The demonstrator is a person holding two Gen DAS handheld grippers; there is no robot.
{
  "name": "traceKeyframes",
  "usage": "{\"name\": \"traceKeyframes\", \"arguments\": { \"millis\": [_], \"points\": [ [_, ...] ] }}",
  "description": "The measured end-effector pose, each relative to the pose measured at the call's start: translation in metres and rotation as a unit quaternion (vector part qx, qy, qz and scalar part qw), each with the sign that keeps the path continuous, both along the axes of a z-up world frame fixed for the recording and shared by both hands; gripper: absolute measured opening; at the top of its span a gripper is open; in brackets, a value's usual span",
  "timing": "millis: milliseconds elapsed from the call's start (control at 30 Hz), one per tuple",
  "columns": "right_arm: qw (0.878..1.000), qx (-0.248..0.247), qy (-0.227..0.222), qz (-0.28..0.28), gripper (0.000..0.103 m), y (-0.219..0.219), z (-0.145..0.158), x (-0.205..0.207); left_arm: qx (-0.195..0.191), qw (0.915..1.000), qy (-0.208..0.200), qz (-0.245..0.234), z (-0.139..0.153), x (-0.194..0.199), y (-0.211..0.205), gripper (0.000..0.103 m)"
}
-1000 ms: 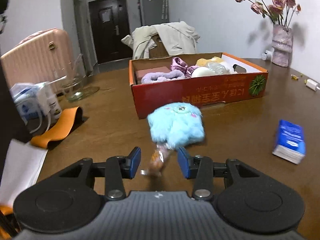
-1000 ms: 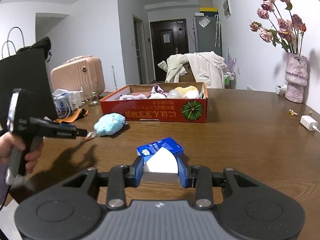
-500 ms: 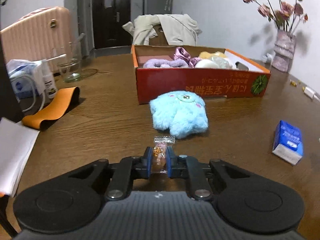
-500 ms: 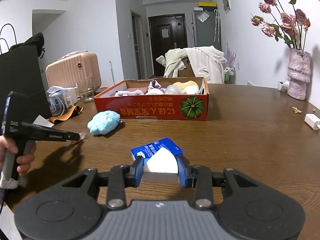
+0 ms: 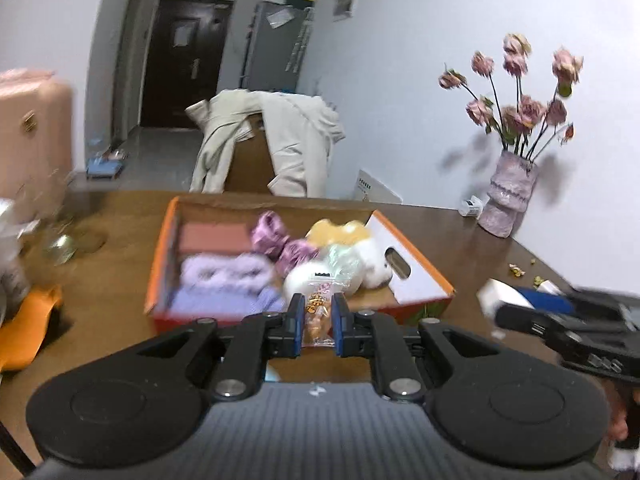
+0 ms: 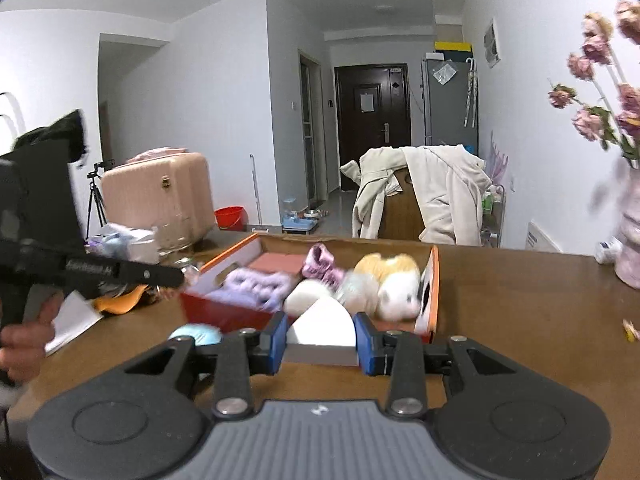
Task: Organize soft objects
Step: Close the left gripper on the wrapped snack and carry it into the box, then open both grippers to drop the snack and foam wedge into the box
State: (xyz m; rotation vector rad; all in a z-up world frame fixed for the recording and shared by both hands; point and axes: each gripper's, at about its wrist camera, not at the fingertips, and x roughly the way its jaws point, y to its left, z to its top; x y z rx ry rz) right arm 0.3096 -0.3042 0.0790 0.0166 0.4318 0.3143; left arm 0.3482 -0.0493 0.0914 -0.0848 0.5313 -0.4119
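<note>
Snack packet [image 5: 318, 312] sits pinched between the nearly closed jaws of the left gripper [image 5: 316, 316], above the near wall of the cardboard box [image 5: 160, 248] on the counter [image 5: 104, 280]. The right gripper [image 6: 320, 338] clamps a tissue pack [image 6: 320, 326] in half-open jaws, also before the box. Risk: the thin slippery wrapper may slide out, and the two grippers, close together, may collide over the box.

Dim, motion-blurred, fisheye-warped edges
</note>
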Motion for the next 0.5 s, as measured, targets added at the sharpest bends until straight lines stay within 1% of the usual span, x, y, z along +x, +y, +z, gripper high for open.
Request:
{"name": "traceKeyframes", "arguments": {
  "millis": [133,233,333,467,500],
  "points": [
    [0.999,-0.004,0.036,-0.01,0.035,-0.001,-0.013,0.07,0.012,0.9995,0.027,-0.011,-0.01,0.049,-0.034,0.014],
    [0.998,0.007,0.064,-0.009,0.035,0.003,-0.027,0.106,0.02,0.9988,0.044,0.001,-0.022,0.075,-0.038,0.014],
    [0.996,0.02,0.087,0.009,0.035,0.013,-0.04,0.13,0.019,0.9982,0.054,0.019,-0.032,0.092,-0.031,0.014],
    [0.994,0.005,0.111,0.023,0.036,0.034,-0.057,0.148,0.013,0.9976,0.055,0.04,-0.033,0.121,-0.026,0.014],
    [0.993,0.005,0.118,0.031,0.038,0.039,-0.06,0.151,0.012,0.9975,0.056,0.042,-0.033,0.128,-0.027,0.015]
  ]
}}
